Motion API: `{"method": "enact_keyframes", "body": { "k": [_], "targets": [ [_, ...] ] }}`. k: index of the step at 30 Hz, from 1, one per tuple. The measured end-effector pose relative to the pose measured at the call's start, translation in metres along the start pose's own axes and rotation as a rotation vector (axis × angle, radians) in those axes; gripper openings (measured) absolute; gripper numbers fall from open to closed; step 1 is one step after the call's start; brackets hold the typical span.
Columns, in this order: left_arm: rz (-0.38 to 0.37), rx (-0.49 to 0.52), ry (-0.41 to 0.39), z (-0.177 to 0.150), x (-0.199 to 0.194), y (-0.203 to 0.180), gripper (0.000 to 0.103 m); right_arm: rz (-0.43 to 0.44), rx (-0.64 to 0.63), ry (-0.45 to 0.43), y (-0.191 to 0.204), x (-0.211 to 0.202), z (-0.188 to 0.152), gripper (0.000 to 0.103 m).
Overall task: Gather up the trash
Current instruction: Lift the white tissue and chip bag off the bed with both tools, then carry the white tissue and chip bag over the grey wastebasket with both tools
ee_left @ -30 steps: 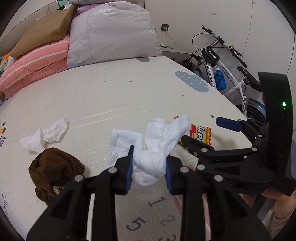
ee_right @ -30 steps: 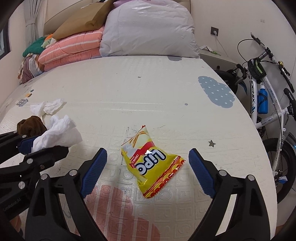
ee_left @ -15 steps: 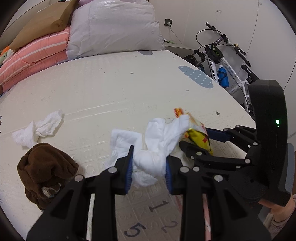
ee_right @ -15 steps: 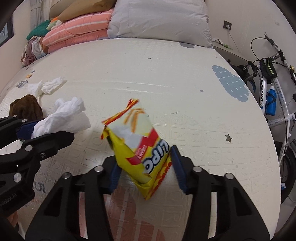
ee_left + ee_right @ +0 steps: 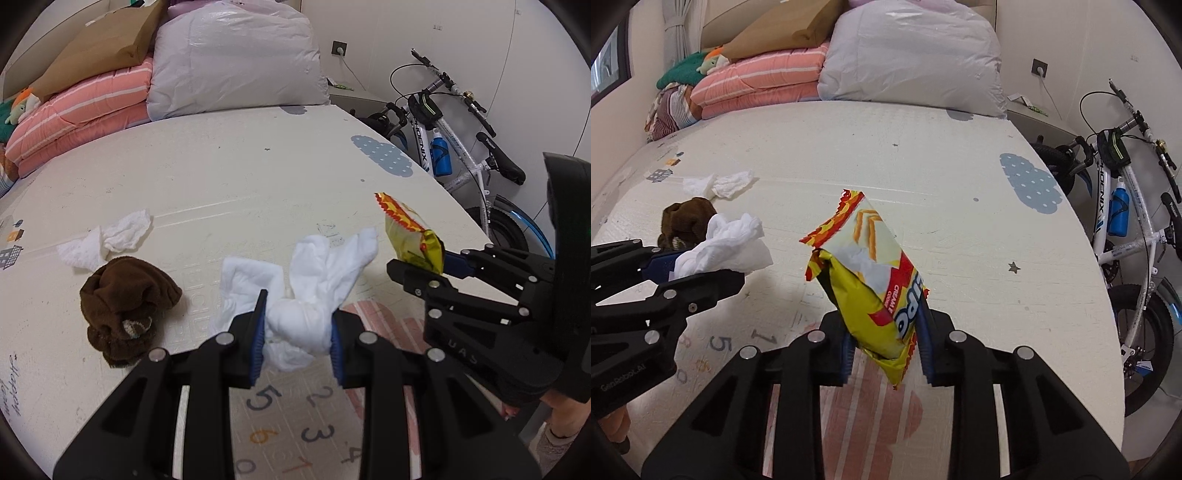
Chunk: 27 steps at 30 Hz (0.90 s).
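The left gripper (image 5: 297, 334) pinches a crumpled white tissue (image 5: 314, 280) between its fingers, above the play mat (image 5: 221, 177). The right gripper (image 5: 886, 341) clamps a yellow snack wrapper (image 5: 871, 280), lifted and tilted. Another tissue (image 5: 107, 242) lies beside a brown sock (image 5: 125, 308). A bicycle (image 5: 1126, 206) stands on the right.

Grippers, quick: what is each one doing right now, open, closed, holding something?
Left gripper: closed on a crumpled white tissue.
Right gripper: closed on a yellow snack wrapper, lifted off the mat.
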<state>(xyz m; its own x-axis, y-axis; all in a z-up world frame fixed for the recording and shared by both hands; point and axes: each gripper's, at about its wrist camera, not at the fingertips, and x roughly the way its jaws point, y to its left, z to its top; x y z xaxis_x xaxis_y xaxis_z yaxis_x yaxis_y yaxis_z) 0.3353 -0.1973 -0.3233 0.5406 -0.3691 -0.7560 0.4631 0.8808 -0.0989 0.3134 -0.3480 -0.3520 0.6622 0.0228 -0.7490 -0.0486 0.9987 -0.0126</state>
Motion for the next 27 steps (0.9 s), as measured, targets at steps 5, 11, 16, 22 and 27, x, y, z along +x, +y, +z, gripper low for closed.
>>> {"method": "enact_keyframes", "body": {
  "k": [5,11,16,22,27],
  "targets": [
    [0.002,0.039,-0.010,-0.006,-0.033,-0.025,0.029,-0.002,0.014,-0.036,-0.003,-0.054,-0.013,0.027],
    [-0.034,0.099,-0.022,-0.016,-0.070,-0.074,0.029,-0.046,0.092,-0.096,-0.025,-0.126,-0.047,0.026],
    [-0.103,0.144,-0.032,-0.022,-0.094,-0.130,0.029,-0.147,0.221,-0.147,-0.070,-0.187,-0.089,0.026],
    [-0.184,0.246,-0.039,-0.029,-0.112,-0.214,0.029,-0.286,0.383,-0.186,-0.131,-0.250,-0.151,0.026],
    [-0.256,0.338,-0.038,-0.033,-0.115,-0.285,0.029,-0.419,0.502,-0.197,-0.180,-0.294,-0.204,0.026]
  ]
}}
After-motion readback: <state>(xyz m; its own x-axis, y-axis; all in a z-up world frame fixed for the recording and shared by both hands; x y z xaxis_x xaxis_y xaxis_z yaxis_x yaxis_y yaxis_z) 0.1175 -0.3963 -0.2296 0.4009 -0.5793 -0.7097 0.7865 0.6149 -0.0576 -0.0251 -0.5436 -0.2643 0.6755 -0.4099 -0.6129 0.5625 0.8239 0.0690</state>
